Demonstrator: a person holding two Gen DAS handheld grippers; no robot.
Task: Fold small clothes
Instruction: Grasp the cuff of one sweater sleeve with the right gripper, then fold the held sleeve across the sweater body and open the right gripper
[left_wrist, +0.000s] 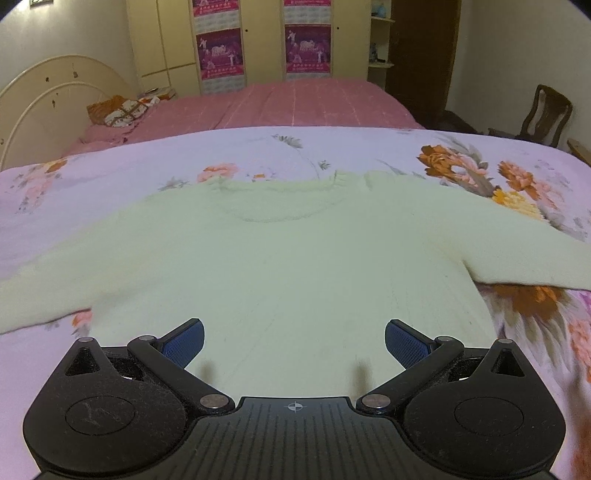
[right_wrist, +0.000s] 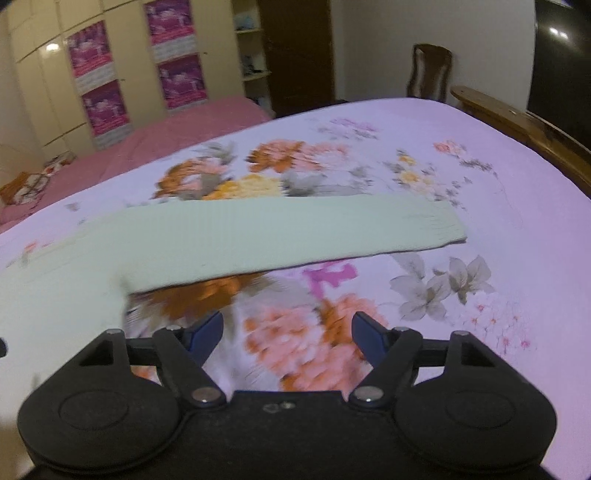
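A pale green knit sweater (left_wrist: 280, 258) lies flat on a floral bedspread (left_wrist: 110, 173), neck away from me, both sleeves spread out. My left gripper (left_wrist: 294, 345) is open and empty, just above the sweater's lower body. In the right wrist view the sweater's right sleeve (right_wrist: 295, 229) stretches across to its ribbed cuff (right_wrist: 443, 225). My right gripper (right_wrist: 288, 338) is open and empty, over the bedspread (right_wrist: 480, 166) below the sleeve, just right of the sweater's side edge.
A second bed with a pink cover (left_wrist: 295, 103) stands behind, with a cream headboard (left_wrist: 55, 92) at the left. Wardrobes with purple posters (left_wrist: 221, 51) line the back wall. A wooden chair (left_wrist: 543, 114) and a wooden bed frame (right_wrist: 517, 125) are at the right.
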